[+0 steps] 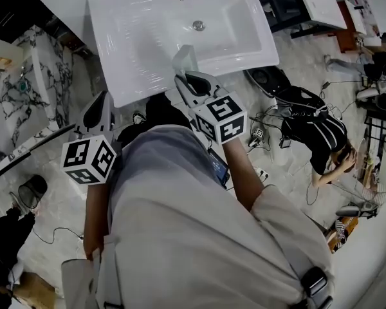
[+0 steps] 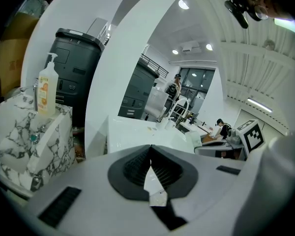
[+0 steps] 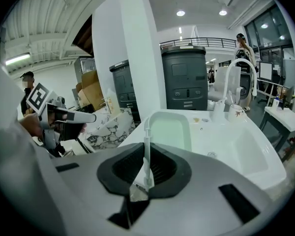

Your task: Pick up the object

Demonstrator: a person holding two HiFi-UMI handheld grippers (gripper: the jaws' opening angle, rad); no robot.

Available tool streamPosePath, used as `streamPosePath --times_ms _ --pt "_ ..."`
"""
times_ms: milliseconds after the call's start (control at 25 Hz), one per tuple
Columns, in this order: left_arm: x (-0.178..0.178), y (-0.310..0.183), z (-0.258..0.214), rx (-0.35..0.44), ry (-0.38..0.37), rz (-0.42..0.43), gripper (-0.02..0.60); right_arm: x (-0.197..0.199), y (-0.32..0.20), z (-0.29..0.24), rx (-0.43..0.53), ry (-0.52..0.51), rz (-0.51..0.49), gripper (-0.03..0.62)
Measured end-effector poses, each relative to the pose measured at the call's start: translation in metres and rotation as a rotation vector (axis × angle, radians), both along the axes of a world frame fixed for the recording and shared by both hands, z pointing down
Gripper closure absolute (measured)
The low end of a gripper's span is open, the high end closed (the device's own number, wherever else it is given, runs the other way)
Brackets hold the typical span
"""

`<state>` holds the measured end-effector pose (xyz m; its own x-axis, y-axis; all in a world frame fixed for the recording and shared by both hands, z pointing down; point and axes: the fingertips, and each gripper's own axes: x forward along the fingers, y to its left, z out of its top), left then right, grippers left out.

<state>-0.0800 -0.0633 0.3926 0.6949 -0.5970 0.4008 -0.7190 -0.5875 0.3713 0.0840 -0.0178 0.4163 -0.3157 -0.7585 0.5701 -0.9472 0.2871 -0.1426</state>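
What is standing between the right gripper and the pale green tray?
Nothing visible does. The right gripper already has its jaws shut on the rim of the pale green tray, at the white sink.

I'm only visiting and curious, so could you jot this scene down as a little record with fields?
Place: white sink, seen from above
Right gripper: fingers shut on the rim of a pale green tray
Left gripper: fingers together, nothing between them
Tray position: over the sink's near edge
By the tap: a cup
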Motion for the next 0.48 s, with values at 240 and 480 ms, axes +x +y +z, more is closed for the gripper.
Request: streamPosePath --times_ms 240,480 --pt "-0.0020 0.0069 0.0034 -0.012 -0.007 -0.003 0.575 0.0020 0.0059 0.0055 -0.020 -0.019 0.013 0.559" --pt "-0.0042 0.0082 0.0079 -0.028 -0.002 -0.008 0.575 0.0020 0.0062 0.0086 -0.031 -0.034 0.015 0.559"
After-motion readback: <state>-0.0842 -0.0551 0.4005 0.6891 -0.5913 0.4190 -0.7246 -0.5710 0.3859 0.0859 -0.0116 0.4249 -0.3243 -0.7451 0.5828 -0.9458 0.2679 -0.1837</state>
